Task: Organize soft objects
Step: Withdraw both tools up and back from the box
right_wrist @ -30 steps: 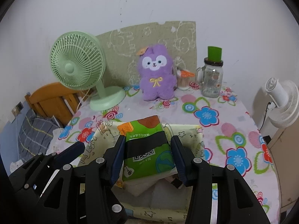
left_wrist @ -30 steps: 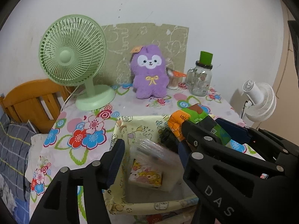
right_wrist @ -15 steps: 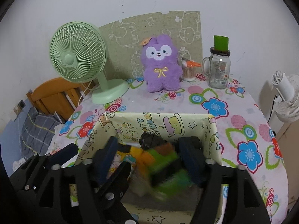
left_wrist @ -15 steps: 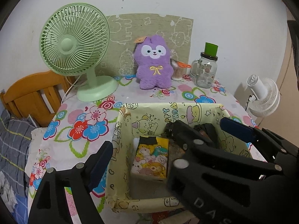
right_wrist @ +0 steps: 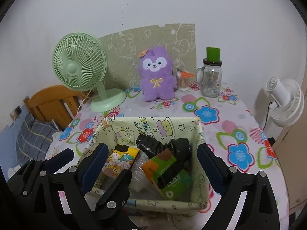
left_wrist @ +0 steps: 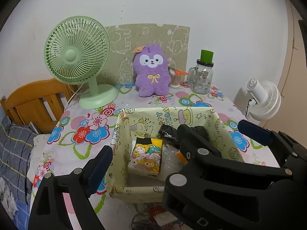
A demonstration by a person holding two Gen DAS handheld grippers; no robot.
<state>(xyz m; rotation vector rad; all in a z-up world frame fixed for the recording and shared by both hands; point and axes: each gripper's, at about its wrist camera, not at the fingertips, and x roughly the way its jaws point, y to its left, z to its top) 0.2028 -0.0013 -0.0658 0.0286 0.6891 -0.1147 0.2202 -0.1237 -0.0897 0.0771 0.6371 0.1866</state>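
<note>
- Two claws hang over a pale yellow cartoon-print fabric bin [right_wrist: 199, 132] on the flowered tabletop [right_wrist: 239, 126].
- The right claw [right_wrist: 153, 164] is released, its jaws opening wide with the blue pads clear of everything; the bin's contents lie below the gap, untouched.
- The left claw [left_wrist: 145, 159] is likewise released and opening, nothing clamped between its pads.
- In the right wrist view the left claw's black frame reaches in from the lower left, beside the bin's near left corner.
- Inside the bin lies a green and orange tissue pack [right_wrist: 168, 174], tilted against the right side.
- A yellow cartoon-animal pack [right_wrist: 119, 159] sits at the left of the bin, and a black bundle [right_wrist: 163, 147] rests toward the back wall.
- Some clear plastic wrap [right_wrist: 140, 170] shows between the two packs.
- A purple plush toy [right_wrist: 156, 74] stands upright at the back of the tabletop, well apart from the bin.
- A green desk fan [right_wrist: 80, 71] stands to the plush's left; a glass jar with a green cup on its lid [right_wrist: 211, 76] stands to its right.
- A white fan [right_wrist: 285, 103] sits off the tabletop's right edge.
</note>
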